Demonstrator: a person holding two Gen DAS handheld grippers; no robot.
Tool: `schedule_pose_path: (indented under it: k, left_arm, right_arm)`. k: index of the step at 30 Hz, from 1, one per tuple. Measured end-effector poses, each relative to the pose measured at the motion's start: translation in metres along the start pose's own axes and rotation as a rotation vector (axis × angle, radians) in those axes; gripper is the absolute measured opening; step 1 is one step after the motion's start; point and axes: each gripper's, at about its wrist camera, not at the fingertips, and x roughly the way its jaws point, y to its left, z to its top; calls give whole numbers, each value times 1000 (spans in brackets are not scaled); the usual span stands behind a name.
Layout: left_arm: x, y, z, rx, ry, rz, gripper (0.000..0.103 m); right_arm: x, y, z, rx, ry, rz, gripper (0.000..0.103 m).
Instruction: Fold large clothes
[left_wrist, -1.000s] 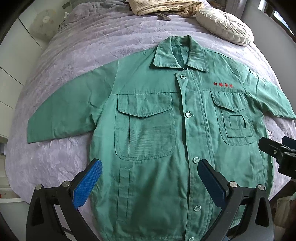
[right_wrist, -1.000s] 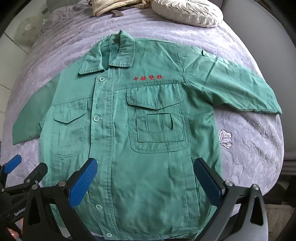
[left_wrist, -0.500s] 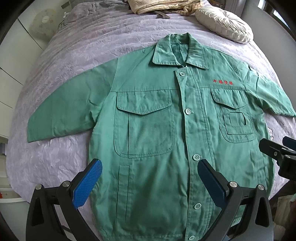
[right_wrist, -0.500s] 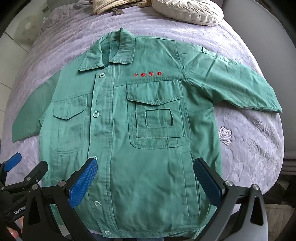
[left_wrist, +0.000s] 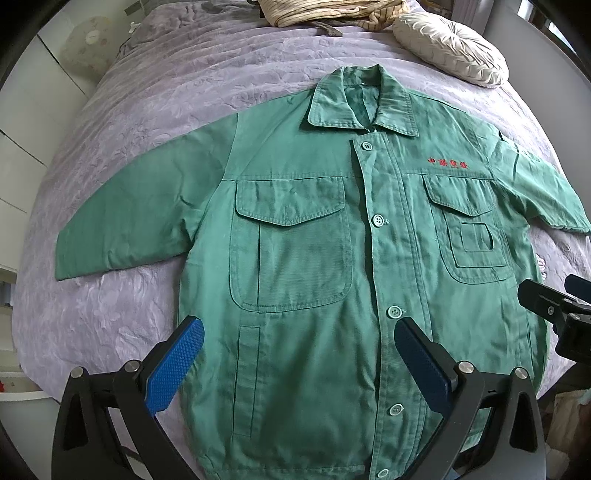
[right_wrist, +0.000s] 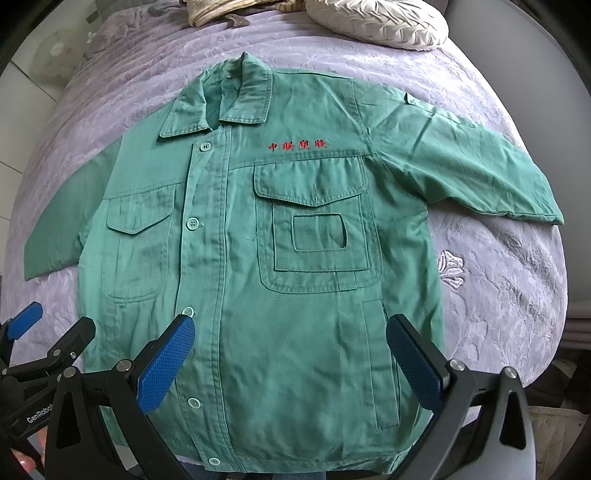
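Observation:
A green work jacket (left_wrist: 314, 266) lies flat and face up on the bed, buttoned, collar at the far end, both sleeves spread out to the sides. It has two chest pockets and red characters on one side. It also fills the right wrist view (right_wrist: 295, 258). My left gripper (left_wrist: 299, 362) is open and empty, held above the jacket's lower left half. My right gripper (right_wrist: 291, 354) is open and empty above the lower right half near the hem. Each gripper shows at the edge of the other's view.
The bed has a lilac quilted cover (left_wrist: 147, 110). A round cream cushion (left_wrist: 450, 48) and a bundle of striped beige cloth (left_wrist: 325, 14) lie at the head. White cupboards (left_wrist: 18, 147) stand to the left. The bed's right edge (right_wrist: 546, 332) drops to the floor.
Both grippers have drawn back slightly toward the hem, so the jacket sits a little lower and more fully in view. The jacket itself has not moved.

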Motion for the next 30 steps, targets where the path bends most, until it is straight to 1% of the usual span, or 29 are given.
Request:
schedule_pose_path:
  k: [30]
  left_arm:
    - [1, 2, -3, -3, 9, 2, 103]
  right_arm:
    - [1, 1, -3, -2, 6, -1, 103]
